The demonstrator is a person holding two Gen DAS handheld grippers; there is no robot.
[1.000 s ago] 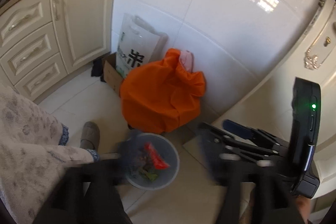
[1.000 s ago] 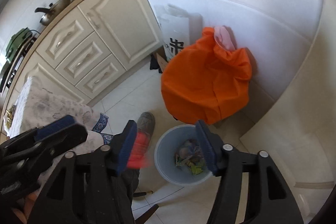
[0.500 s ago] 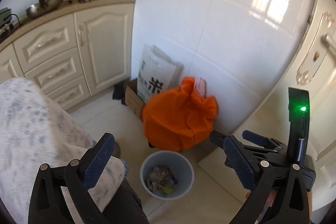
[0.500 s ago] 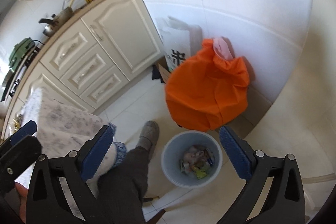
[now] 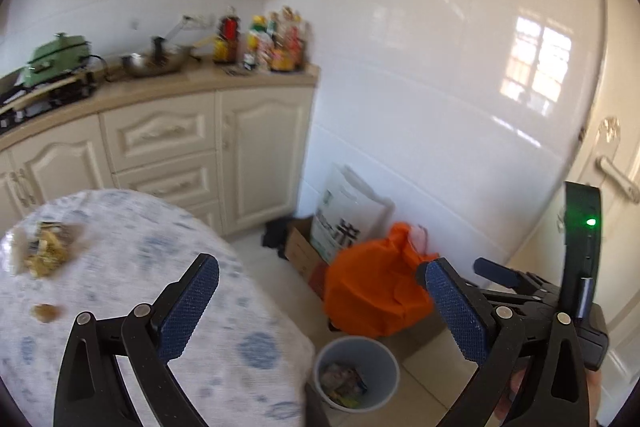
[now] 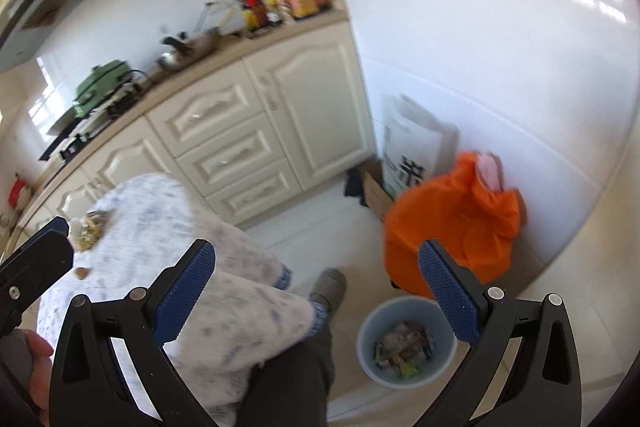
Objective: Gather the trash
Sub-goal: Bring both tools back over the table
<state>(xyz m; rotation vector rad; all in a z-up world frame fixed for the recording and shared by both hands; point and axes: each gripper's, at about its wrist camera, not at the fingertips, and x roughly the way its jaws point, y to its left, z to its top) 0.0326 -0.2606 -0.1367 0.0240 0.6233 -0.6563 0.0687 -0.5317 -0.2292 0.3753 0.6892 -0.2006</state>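
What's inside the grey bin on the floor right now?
The bin holds a loose heap of crumpled wrappers, mixed colours, lying at the bottom. Whatever sits beneath that top layer is covered, so I can't tell what else is there.

Left gripper (image 5: 320, 303) wide open, nothing between the blue pads (image 5: 188, 311). Below it, a grey bin (image 5: 356, 371) with wrappers; beyond, an orange bag (image 5: 372, 291). Left of it, scraps (image 5: 48, 251) on a patterned tablecloth (image 5: 240, 347).
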